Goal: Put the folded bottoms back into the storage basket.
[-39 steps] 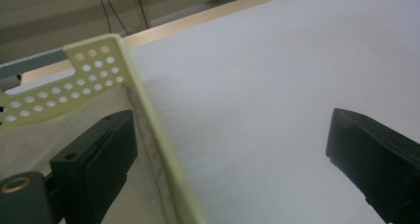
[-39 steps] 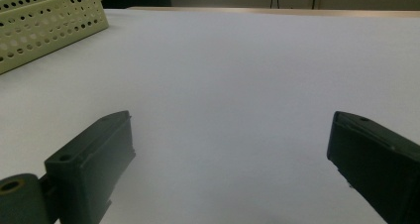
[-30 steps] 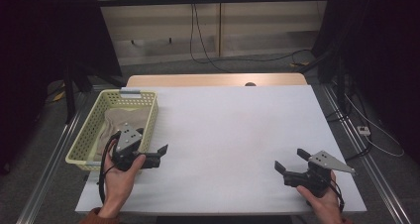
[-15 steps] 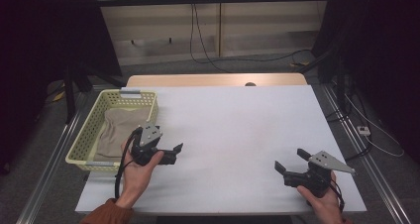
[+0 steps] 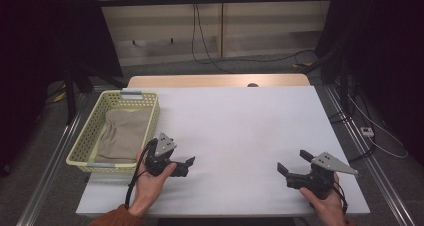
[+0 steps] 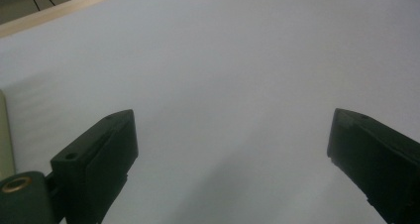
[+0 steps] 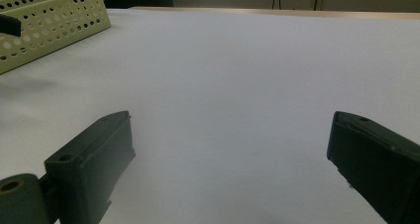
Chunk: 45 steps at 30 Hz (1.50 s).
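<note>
A pale yellow perforated basket (image 5: 151, 117) stands at the table's left edge with a folded beige cloth (image 5: 122, 135) lying inside it. My left gripper (image 5: 185, 166) is held low over the white table (image 5: 240, 121) just right of the basket's near corner, open and holding nothing. In the left gripper view its jaws stand wide apart (image 6: 233, 149) over bare white tabletop. Near the front right corner my right gripper (image 5: 292, 161) is open too, pointing left. Its own view has the jaws (image 7: 230, 149) spread over the table, with the basket (image 7: 49, 16) far off at upper left.
A strip of wooden tabletop (image 5: 215, 81) runs along the far edge. Metal rails (image 5: 55, 161) flank the table on both sides, and cables (image 5: 370, 131) lie on the floor to the right. Dark stands rise behind the basket.
My left gripper has moved right, from beside the basket's near wall out onto the open table. The right gripper has stayed where it was.
</note>
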Each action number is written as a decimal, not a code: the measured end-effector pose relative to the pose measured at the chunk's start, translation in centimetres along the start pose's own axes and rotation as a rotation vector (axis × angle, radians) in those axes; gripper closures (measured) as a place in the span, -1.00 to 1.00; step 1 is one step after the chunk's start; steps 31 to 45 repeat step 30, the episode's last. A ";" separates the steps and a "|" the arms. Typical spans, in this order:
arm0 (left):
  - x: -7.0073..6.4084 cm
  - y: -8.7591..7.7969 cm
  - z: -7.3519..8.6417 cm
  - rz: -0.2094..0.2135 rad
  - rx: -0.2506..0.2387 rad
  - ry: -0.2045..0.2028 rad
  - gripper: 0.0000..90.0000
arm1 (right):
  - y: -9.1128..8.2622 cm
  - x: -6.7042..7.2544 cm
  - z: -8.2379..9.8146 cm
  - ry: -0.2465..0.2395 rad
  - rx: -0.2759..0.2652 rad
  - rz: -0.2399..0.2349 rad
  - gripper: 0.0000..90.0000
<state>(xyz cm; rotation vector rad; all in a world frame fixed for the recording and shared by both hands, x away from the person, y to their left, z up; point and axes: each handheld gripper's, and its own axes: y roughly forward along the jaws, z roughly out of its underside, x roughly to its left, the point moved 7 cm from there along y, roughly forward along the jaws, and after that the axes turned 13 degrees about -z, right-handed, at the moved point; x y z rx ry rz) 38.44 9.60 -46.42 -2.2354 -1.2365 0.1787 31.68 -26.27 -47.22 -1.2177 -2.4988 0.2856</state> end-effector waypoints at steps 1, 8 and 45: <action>-0.1 0.0 0.1 0.007 -0.005 -0.007 -0.88 | 0.0 0.0 0.0 0.000 -0.001 -0.001 -0.92; -0.3 -0.2 0.8 0.022 -0.019 -0.038 -0.88 | 0.0 0.0 0.0 -0.006 0.001 0.001 -0.92; 0.7 -1.2 1.4 -0.028 -0.067 -0.059 -0.89 | 0.0 0.1 0.1 -0.013 0.007 -0.003 -0.92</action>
